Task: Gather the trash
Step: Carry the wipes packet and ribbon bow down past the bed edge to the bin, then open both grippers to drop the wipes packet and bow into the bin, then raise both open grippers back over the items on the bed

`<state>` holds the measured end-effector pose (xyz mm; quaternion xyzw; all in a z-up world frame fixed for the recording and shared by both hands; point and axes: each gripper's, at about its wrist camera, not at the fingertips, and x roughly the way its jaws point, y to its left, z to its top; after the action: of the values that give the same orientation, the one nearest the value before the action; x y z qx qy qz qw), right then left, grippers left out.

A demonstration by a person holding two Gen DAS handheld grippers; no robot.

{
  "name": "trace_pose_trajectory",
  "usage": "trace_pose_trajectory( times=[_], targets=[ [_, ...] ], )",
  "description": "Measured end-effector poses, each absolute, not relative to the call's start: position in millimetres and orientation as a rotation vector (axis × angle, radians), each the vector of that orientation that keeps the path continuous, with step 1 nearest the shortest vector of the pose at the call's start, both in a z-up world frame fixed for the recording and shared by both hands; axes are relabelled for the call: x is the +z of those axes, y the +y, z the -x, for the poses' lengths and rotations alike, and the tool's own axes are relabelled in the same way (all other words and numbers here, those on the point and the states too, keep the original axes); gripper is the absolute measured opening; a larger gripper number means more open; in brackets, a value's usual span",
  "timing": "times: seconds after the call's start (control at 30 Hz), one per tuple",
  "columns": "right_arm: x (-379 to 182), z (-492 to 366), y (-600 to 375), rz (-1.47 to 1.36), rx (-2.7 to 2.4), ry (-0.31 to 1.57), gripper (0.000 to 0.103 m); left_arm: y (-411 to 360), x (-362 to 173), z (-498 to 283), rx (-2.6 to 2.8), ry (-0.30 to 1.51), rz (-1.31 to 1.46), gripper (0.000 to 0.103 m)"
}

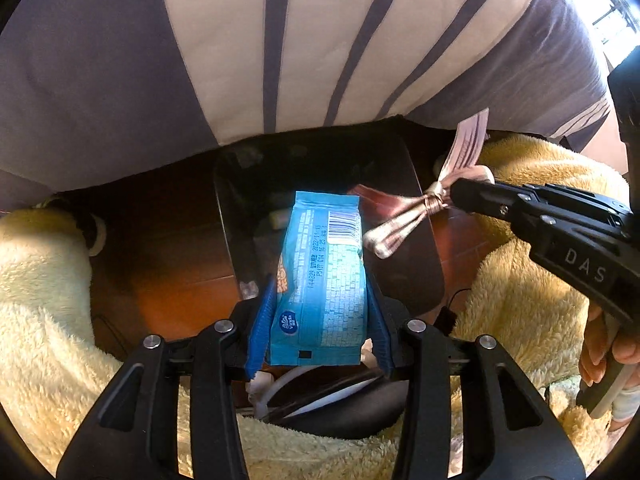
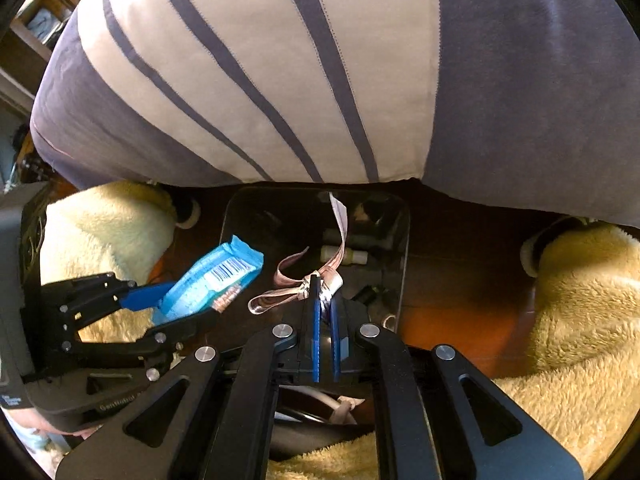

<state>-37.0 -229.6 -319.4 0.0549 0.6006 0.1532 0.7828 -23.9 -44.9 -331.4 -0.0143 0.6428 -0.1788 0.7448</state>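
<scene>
Blue pads of the left hand-held gripper (image 1: 320, 316) clamp the sides of a light blue tissue packet (image 1: 320, 276), barcode side up, held above a dark plastic trash bin (image 1: 228, 208) on the reddish wood floor (image 1: 176, 248). Just beside it, the right hand-held gripper (image 2: 325, 292) pinches the knot of a pink ribbon bow (image 2: 304, 286), its jaws nearly together, the ribbon's loops and one long tail hanging over the bin's opening. A small pale bottle (image 2: 344, 256) lies inside the bin. Cream fleece trouser legs (image 2: 580, 300) of the seated person flank the bin on both sides, and a grey top with wide cream stripes (image 2: 280, 80) fills the view beyond
</scene>
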Motion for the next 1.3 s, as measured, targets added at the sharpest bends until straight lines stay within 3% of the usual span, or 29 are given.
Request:
trace_pose_trajectory(
  times=[0.07,0.17,0.27,0.33,0.4,0.5,0.67,1.3],
  targets=[
    [-319.8,34.5,-231.2,-0.120,0.324,1.299,0.012,-43.8,-334.0,22.8,-0.386,1.418,0.040,0.046],
    [-318.3,29.9,-230.9,-0.151,0.328,1.294,0.045,-39.7,-333.3,22.4,-0.381,1.412,0.054,0.053],
    [-315.9,28.3,-229.3,-0.164,0.332,1.281,0.047,-37.5,-330.3,23.0,-0.371,1.402,0.062,0.057],
    [-312.5,28.1,-232.0,-0.168,0.323,1.267,0.055,-36.1,-327.6,22.6,-0.364,1.394,0.061,0.064],
    [-306.2,28.5,-238.0,-0.160,0.290,1.244,0.077,-34.8,-321.9,22.6,-0.354,1.378,0.057,0.070],
    [-291.4,30.0,-246.0,-0.126,0.226,1.192,0.096,-29.6,-309.3,22.3,-0.335,1.336,0.049,0.082],
    [-265.7,33.0,-257.9,-0.115,0.193,1.115,0.099,-21.2,-275.4,20.6,-0.317,1.237,0.045,0.091],
    [-116.9,26.3,-277.0,-0.078,0.155,0.718,0.099,9.0,-152.6,-1.6,-0.245,0.941,0.052,0.091]
  ],
)
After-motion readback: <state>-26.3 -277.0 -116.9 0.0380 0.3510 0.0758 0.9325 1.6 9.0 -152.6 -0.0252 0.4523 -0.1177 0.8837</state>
